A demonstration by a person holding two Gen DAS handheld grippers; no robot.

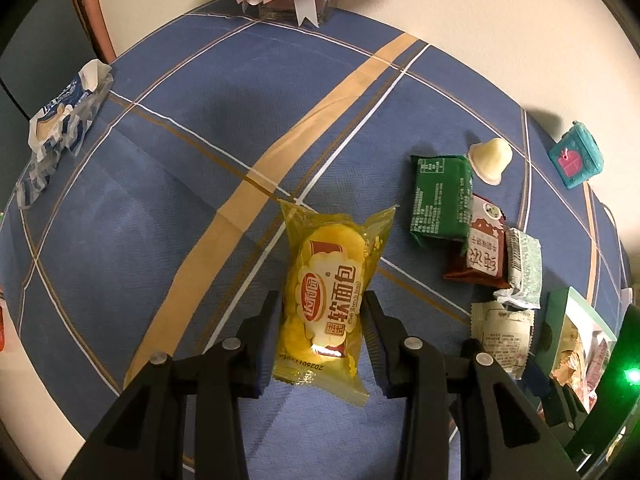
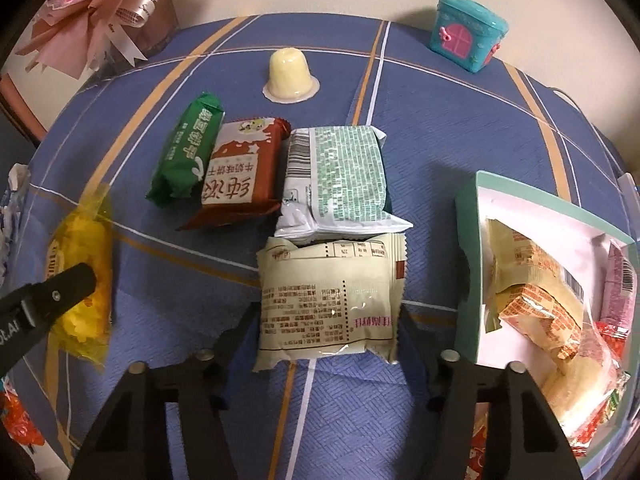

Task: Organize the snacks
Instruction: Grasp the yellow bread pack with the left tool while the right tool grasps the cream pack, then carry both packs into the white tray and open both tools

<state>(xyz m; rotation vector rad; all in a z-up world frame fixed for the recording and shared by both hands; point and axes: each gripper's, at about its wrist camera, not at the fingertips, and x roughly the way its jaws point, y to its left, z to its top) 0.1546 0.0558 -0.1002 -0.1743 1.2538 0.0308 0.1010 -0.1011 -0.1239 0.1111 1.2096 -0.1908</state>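
My left gripper is shut on a yellow soft-bread packet resting on the blue plaid tablecloth; the packet also shows at the left of the right wrist view. My right gripper has its fingers on both sides of a cream snack packet, touching its edges. Beyond it lie a white-green packet, a brown-red biscuit packet, a green packet and a jelly cup. A green-rimmed box at the right holds several snacks.
A teal toy house stands at the table's far right. A pink ribboned bouquet stands at the far left. A blue-white wrapper lies at the table's left edge. Red packets lie at the near left.
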